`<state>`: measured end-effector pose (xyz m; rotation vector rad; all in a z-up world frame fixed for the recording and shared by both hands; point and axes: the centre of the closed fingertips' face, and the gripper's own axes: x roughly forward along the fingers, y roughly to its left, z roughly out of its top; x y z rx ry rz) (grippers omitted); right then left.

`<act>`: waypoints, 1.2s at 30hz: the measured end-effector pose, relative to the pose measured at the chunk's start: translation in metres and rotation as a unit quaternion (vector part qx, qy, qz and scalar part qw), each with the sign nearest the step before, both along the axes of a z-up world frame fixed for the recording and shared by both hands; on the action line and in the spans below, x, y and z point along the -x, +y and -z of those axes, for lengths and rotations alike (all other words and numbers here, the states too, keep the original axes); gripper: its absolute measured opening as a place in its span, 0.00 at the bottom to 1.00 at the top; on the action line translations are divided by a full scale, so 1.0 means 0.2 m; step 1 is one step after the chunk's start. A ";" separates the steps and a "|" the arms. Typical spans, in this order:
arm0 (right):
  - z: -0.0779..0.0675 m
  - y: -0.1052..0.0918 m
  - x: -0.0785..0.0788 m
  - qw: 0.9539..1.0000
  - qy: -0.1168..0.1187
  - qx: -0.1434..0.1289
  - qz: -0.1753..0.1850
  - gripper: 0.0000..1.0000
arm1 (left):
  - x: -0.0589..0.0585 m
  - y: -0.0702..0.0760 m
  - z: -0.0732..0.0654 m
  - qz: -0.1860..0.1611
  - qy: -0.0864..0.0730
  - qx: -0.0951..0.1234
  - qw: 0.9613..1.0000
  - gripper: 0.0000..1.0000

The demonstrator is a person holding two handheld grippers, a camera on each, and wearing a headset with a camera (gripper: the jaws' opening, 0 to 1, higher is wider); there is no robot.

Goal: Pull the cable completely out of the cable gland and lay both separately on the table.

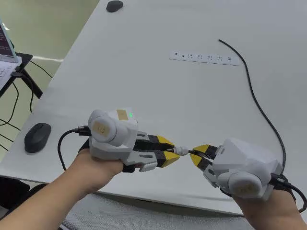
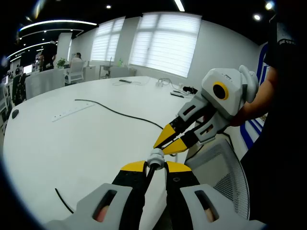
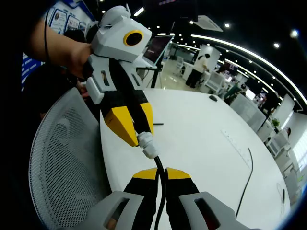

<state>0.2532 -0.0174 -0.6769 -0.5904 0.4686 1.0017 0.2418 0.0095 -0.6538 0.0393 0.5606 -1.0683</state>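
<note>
Just off the near edge of the white desk [image 1: 144, 81], a person holds two tools tip to tip. The left hand-held gripper [image 1: 171, 151] is pressed together on a small white cable gland [image 1: 182, 151], and the right hand-held gripper [image 1: 196, 155] pinches the thin black cable [image 3: 161, 189] that comes out of it. In the right gripper view, the cable runs up between the yellow jaw tips and into the gland, which sits at the tip of the opposite tool, above a grey mesh chair [image 3: 62, 158]. Both parts are held in the air, clear of the desk. By the look of it the job is at its pulling stage: each piece is gripped, but the cable is not yet out of the gland, and only a short stretch shows between the two tools. What is left is to draw them apart until the cable comes free, then set gland and cable down separately on the desk, where a power strip [image 1: 204, 57] and a computer mouse [image 1: 37, 137] lie well away.
</note>
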 end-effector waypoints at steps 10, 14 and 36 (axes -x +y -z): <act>0.08 -0.11 -0.05 0.995 0.059 -0.033 0.068 0.00 | -0.01 0.00 0.00 -0.003 0.001 0.002 1.000 0.14; 0.13 -0.15 -0.06 0.987 0.103 -0.058 0.108 0.00 | -0.01 0.00 -0.01 -0.003 0.001 0.003 1.000 0.14; 0.37 -0.37 -0.09 0.922 0.249 -0.138 0.261 0.00 | 0.01 -0.01 0.00 0.000 0.005 0.008 1.000 0.14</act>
